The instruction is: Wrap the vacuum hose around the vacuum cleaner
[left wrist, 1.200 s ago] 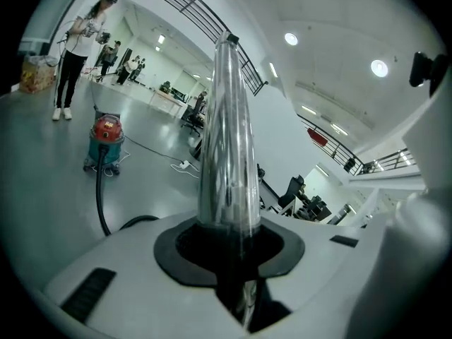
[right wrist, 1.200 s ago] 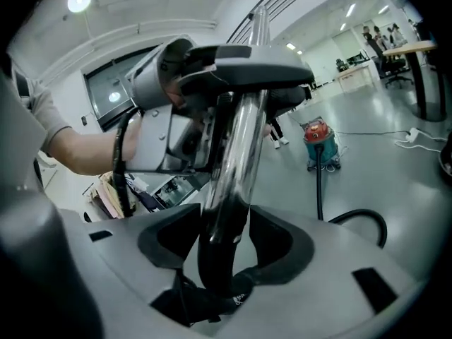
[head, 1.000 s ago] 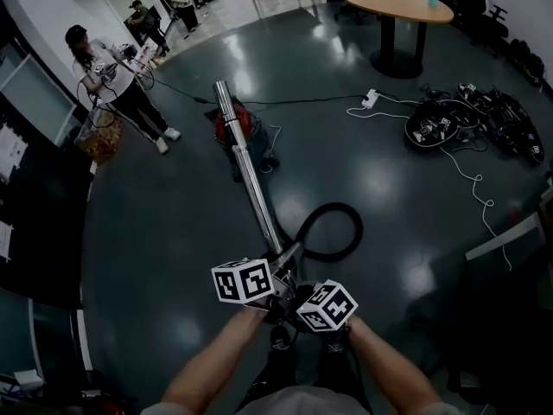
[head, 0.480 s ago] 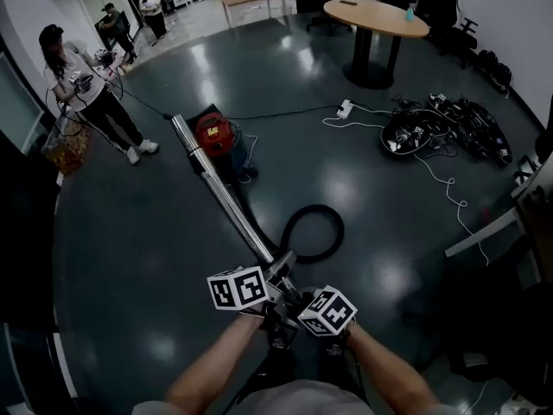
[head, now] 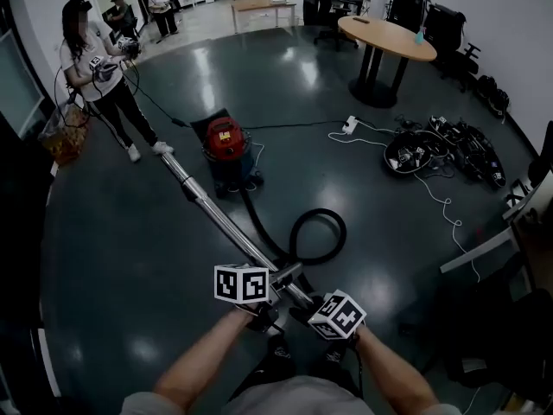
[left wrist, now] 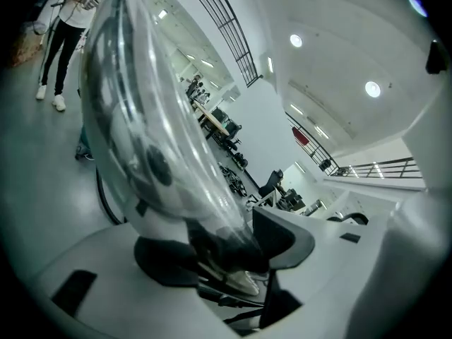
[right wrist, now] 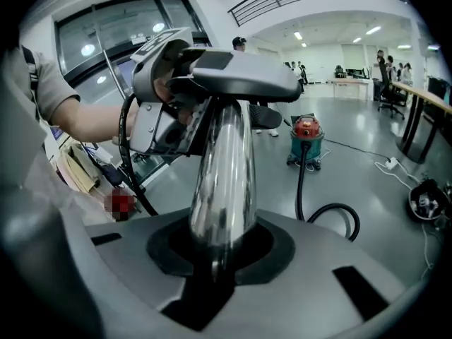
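Note:
The red vacuum cleaner [head: 226, 142] stands on the dark floor, small in the right gripper view [right wrist: 306, 137]. Its black hose [head: 317, 234] lies in one loop and runs to the chrome wand [head: 220, 219], which slants toward me. My left gripper [head: 270, 289] is round the wand's near end. Its jaws have just been opening; the wand [left wrist: 152, 129] lies between them, apparently unpressed. My right gripper [head: 304, 306] sits just behind. Its jaws have just been closing and are shut on the wand [right wrist: 222, 182]. The hose loop [right wrist: 337, 216] shows past it.
A person [head: 95, 72] with grippers stands far left near the wand's tip. A round table [head: 386, 38] is at the back right. Cables and gear [head: 436, 150] and a power strip [head: 350, 126] lie right. A desk edge [head: 484, 247] is close right.
The wand's far end has swung left and down in the head view, off the vacuum cleaner's line. Both grippers stay on its near end, shifted slightly right.

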